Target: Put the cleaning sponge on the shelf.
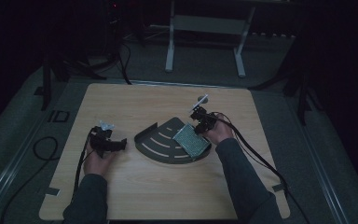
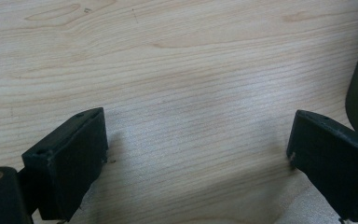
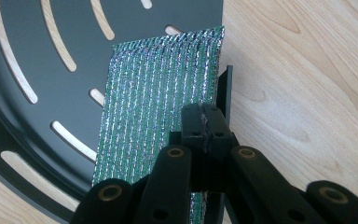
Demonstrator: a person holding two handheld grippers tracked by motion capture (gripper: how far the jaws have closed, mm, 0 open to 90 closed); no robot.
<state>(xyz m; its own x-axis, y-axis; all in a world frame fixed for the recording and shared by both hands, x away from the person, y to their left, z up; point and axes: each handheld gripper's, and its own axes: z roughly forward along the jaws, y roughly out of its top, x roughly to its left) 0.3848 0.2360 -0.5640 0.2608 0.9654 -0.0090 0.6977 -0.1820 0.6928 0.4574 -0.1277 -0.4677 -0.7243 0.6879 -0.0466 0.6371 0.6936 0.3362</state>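
Two forearms in dark sleeves come in from the bottom of the high view, each hand holding a black two-jaw gripper over a pale wooden table (image 1: 135, 196); the room around it is dim. Left gripper (image 1: 108, 141) rests on the wood near the left of a dark quarter-round metal tray with curved slots (image 1: 161, 144) — its jaws stand wide apart with bare wood grain between them, grasping nothing; the tray's dark edge shows at the right of the left gripper view. Right gripper (image 3: 206, 125) sits at the tray's right rim, its jaws pressed together on the near edge of a glittery green-and-silver ribbed mesh pad (image 3: 158, 98); the pad lies across the tray's right side, one corner reaching just past the rim.
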